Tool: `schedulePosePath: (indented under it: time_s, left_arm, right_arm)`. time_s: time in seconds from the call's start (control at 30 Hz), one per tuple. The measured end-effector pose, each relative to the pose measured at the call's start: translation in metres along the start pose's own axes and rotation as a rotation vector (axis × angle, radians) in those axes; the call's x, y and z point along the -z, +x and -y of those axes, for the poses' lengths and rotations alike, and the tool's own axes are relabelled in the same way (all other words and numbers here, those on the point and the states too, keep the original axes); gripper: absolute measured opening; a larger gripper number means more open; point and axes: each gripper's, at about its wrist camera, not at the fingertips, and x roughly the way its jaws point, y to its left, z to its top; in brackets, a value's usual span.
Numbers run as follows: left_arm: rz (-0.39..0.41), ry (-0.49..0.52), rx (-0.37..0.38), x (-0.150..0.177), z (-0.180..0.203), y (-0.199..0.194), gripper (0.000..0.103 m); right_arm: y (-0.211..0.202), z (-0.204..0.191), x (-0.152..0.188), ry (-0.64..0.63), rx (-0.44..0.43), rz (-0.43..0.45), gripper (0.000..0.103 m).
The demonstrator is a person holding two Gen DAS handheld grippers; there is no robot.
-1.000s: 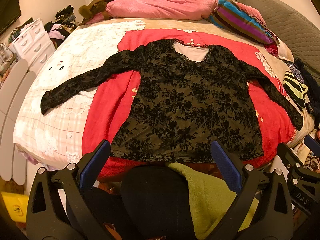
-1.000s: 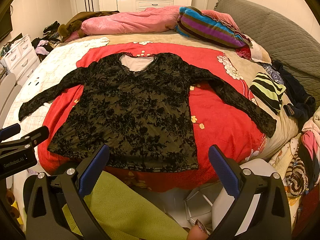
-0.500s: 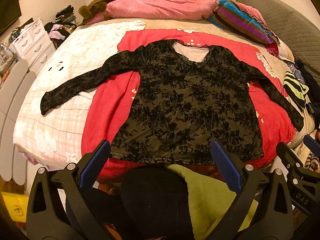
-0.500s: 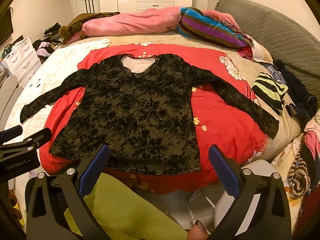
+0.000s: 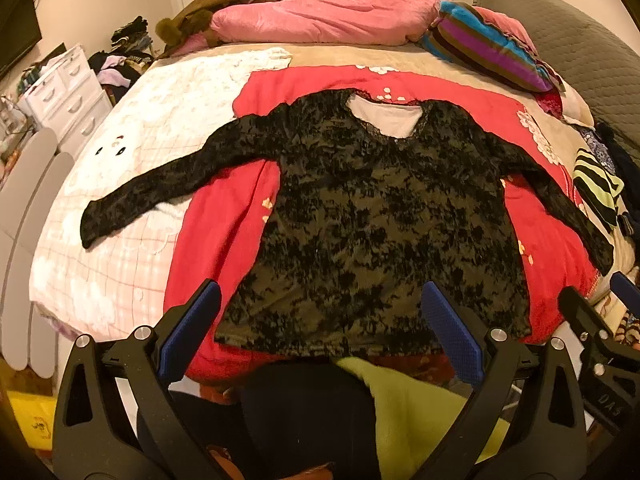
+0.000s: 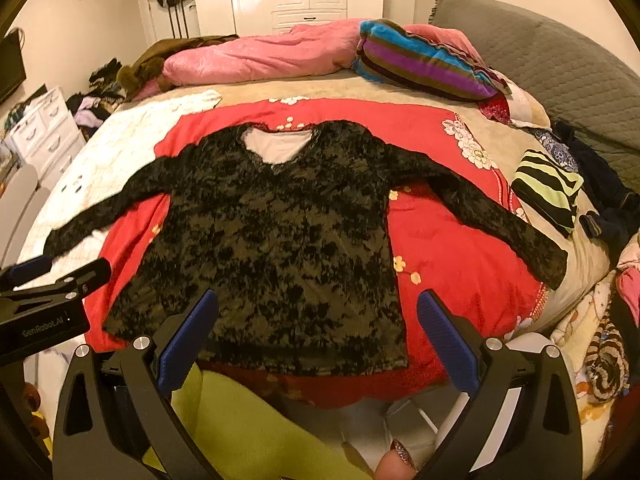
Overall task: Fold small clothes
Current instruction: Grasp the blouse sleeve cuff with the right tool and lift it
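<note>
A: Where's the top right now?

B: The black floral top (image 5: 376, 216) lies flat, front up, on the red blanket (image 5: 216, 232) across the bed (image 5: 104, 264). Its hem runs along the near edge of the bed, the neckline points toward the far edge, and both sleeves are spread out, one toward each side edge

A: And your grippers?

B: My left gripper (image 5: 320, 332) hangs just off the near edge with its blue pads wide apart and nothing between them. My right gripper (image 6: 316, 336) is the same: jaws apart, empty, over the hem area (image 6: 280, 360) but not touching it

A: So what step is this?

B: I'd say the very start. The top looks smoothed out and nothing is folded yet, so I'm lining up for the first fold

A: What does that need?

B: Probably a sleeve first. I'd reach out to the left cuff (image 5: 90, 232) near the left side edge, pinch only that layer and not the bedding under it, then carry it across the body. The fabric looks thin and limp, so I'd grip close to the end
</note>
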Motion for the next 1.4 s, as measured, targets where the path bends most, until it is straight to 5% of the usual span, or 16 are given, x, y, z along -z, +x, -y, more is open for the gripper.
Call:
schedulePosePath:
  time_s: [0.53, 1.0, 1.4]
  left_arm:
    - [-0.011, -0.001, -0.005, -0.057, 0.024, 0.05, 0.094]
    - [-0.035, 0.05, 0.028, -0.105, 0.064, 0.117, 0.094]
    - [-0.076, 0.088, 0.078, -0.103, 0.089, 0.158, 0.094]
  right_arm:
    - [0.058, 0.077, -0.057, 0.102, 0.055, 0.019, 0.099]
    - [0.112, 0.23, -0.063, 0.344, 0.274, -0.03, 0.099]
    - [0.135, 0.395, -0.02, 0.638, 0.444, -0.085, 0.099]
